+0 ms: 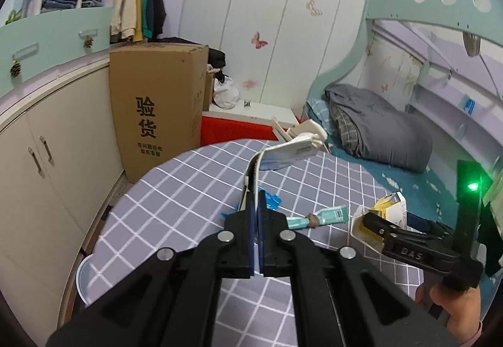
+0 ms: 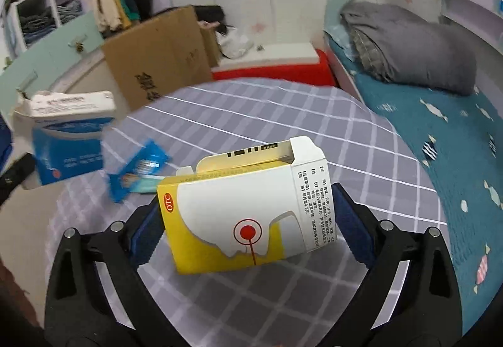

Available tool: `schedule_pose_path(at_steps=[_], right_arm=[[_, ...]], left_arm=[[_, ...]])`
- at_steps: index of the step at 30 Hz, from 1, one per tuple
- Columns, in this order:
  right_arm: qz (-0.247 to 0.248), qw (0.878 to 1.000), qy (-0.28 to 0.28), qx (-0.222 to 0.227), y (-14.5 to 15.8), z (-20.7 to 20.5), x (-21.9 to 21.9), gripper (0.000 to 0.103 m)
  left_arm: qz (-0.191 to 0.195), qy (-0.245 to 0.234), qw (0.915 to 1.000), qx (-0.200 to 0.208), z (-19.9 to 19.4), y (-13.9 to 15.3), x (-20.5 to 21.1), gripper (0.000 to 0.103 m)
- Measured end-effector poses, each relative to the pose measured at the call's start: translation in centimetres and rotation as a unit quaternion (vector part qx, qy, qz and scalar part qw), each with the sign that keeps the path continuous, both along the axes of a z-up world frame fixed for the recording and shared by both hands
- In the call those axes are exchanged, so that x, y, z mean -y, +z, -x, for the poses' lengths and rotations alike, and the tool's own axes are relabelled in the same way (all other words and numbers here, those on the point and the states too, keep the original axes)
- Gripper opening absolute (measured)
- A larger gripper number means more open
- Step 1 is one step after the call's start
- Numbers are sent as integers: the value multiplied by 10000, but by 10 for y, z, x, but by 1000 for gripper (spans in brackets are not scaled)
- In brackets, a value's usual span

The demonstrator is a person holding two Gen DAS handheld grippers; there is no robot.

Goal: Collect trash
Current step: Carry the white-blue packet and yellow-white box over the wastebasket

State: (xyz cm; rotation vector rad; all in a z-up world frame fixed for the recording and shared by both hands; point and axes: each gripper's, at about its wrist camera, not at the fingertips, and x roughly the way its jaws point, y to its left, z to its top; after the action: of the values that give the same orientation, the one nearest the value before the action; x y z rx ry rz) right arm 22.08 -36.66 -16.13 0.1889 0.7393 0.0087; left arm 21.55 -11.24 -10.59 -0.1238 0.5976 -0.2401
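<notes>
Right wrist view: right hand-held gripper (image 2: 248, 221) pinching yellow box (image 2: 245, 212) above bare tablecloth (image 2: 283, 114), clear of its edge.

Yellow-white box (image 2: 248, 208): thin printed card, smooth, slight sheen. Blue-white box (image 2: 67, 139): card, torn rough top edge. Blue wrapper (image 2: 138, 171): prob. glossy plastic film, blurred. Counter (image 2: 283, 114): matt checked cloth. Right gripper (image 2: 248, 221): matt black plastic, blue textured pads, shiny metal pins. Carton (image 1: 157, 108): matt brown cardboard.

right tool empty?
No, the right tool has the yellow box clamped between its blue pads, lifted off the table.
</notes>
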Motion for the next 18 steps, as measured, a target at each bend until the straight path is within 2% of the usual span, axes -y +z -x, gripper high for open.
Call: schedule_pose_path(at_steps=[4,10,13,18], right_arm=[[-4,9992,340,210,24,7,-44,94],[-92,9941,983,440,49,9,-124,94],[-158,9896,1345,485,56,8,-169,94],[-193,9803,1916,441,57,5,-248,94]], left_arm=[[113,173,9998,72,11,8,-32,1],[266,617,9977,69,28,13,-104,1],[297,807,9963,-30,32,11,-140,1],[417,1388,9893,-135,43,0,-217,1]])
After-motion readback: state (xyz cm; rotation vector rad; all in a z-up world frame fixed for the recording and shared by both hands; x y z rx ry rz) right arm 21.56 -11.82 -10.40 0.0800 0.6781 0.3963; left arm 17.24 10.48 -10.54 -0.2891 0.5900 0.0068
